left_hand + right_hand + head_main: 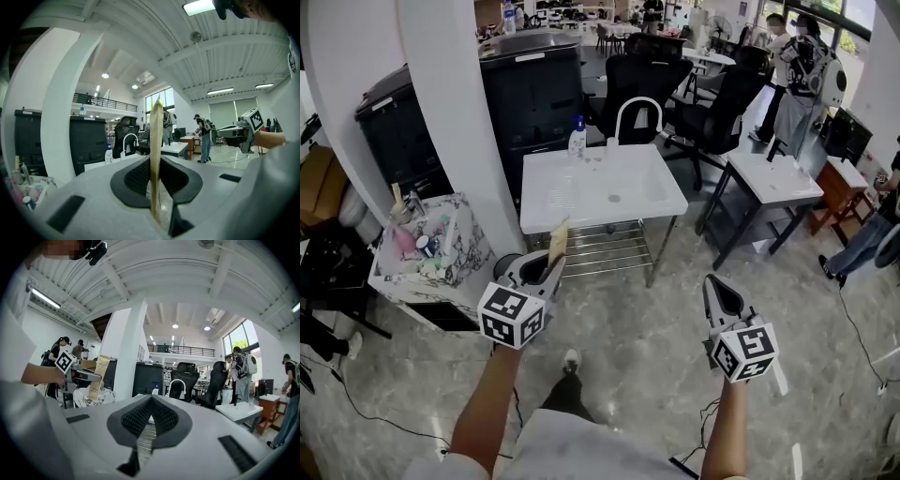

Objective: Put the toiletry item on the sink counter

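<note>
Both forearms reached forward over the grey floor (656,366), with the grippers held roughly level. The left gripper (551,270) had its fingers clamped on a flat beige toiletry tube (558,241), which stood upright above them (edge-on in the left gripper view), in the air short of the sink. The right gripper (720,292) had its fingers pressed together on nothing. Ahead stood the white sink worktop (581,202), with an arched faucet (638,98) and a pump bottle (577,138) at its rear edge. A marble-patterned box (464,258) of toiletries stood to the left, and black office chairs (652,75) stood behind.
</note>
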